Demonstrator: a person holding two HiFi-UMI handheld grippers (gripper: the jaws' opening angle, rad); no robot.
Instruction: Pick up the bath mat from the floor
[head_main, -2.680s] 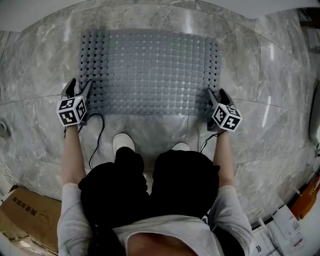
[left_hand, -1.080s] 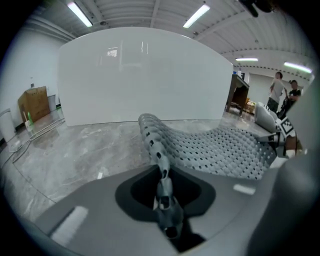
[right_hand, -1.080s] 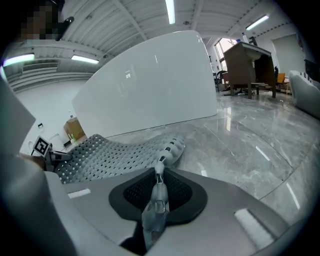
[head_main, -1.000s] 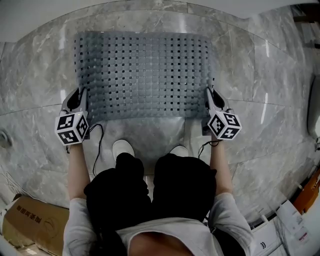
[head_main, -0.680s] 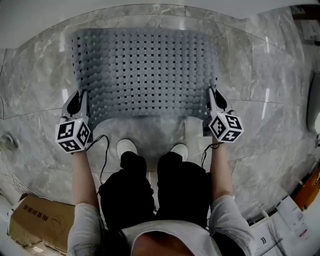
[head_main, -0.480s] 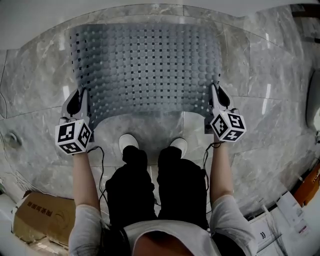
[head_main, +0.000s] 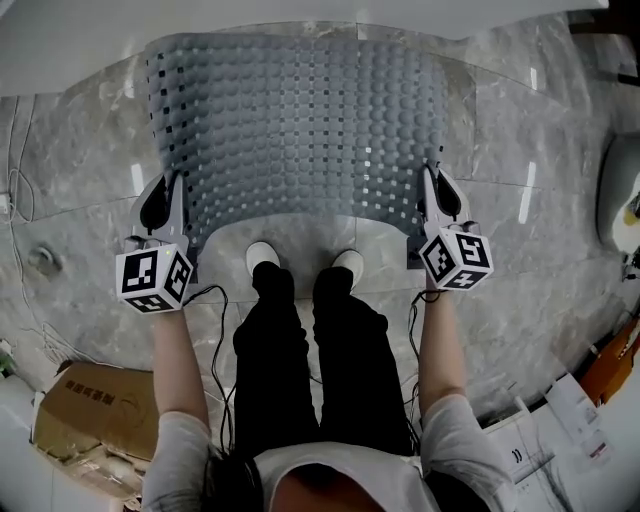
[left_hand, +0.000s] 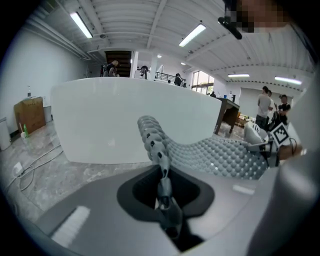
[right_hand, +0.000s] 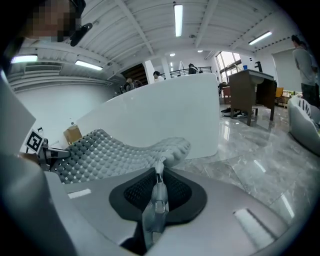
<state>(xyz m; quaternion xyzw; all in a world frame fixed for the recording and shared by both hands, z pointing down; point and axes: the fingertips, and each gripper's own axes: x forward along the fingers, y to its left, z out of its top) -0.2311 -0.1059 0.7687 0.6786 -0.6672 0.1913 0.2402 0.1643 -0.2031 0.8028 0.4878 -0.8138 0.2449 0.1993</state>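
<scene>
Bath mat (head_main: 300, 130): grey, studded and perforated. It spans the upper centre of the head view, sagging between the two tools, with its near edge just above the person's white shoes (head_main: 262, 258).

Left gripper (head_main: 168, 198), centre left: jaws clamped on the mat's left edge, having just been closing tighter.

Right gripper (head_main: 432, 195), centre right: jaws pinched on the mat's right edge.

Marble floor (head_main: 80, 170) lies below. Cardboard box (head_main: 85, 420) at lower left.

Grey bath mat (head_main: 300, 130), studded and perforated, spread wide in the air, sagging between its pinched near corners.
</scene>
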